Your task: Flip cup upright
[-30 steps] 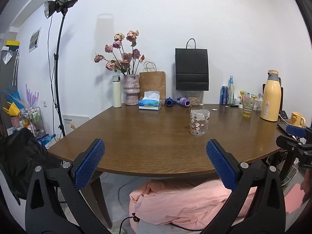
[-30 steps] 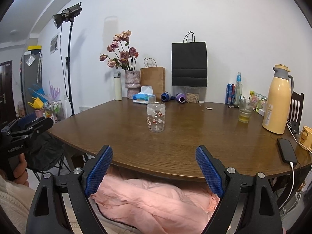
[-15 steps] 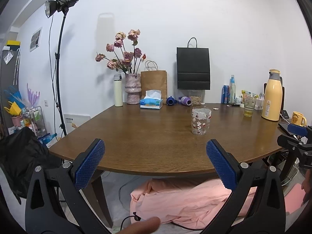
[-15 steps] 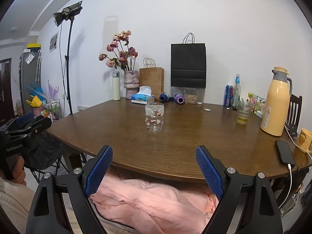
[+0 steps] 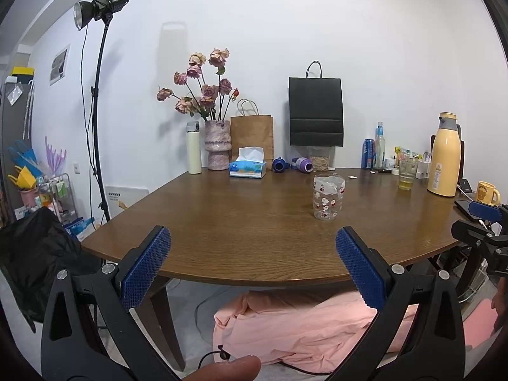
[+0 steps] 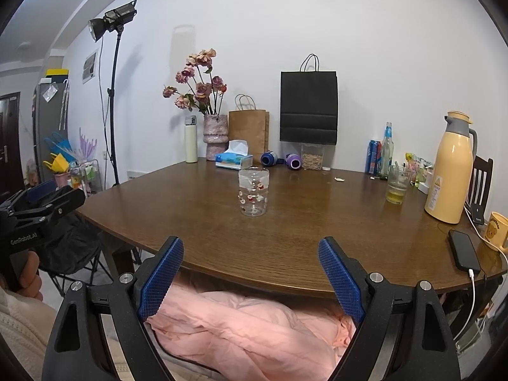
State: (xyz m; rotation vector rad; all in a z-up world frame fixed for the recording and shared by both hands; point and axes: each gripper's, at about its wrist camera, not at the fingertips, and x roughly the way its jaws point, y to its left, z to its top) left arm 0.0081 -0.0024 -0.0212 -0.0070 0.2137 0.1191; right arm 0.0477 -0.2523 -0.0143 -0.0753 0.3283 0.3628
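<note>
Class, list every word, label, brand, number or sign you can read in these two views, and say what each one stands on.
"GenRobot.AI": white print on the black body of the left tongs, seen from the right wrist view.
Too small or blurred to read: the label on the yellow thermos, the blue can, the tissue box, the wall poster and the white board by the wall.

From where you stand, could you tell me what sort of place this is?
Probably a room in a home used for filming: a wooden dining table crowded with a flower vase, tissue box and thermos jug, plus a studio light on a stand.
</note>
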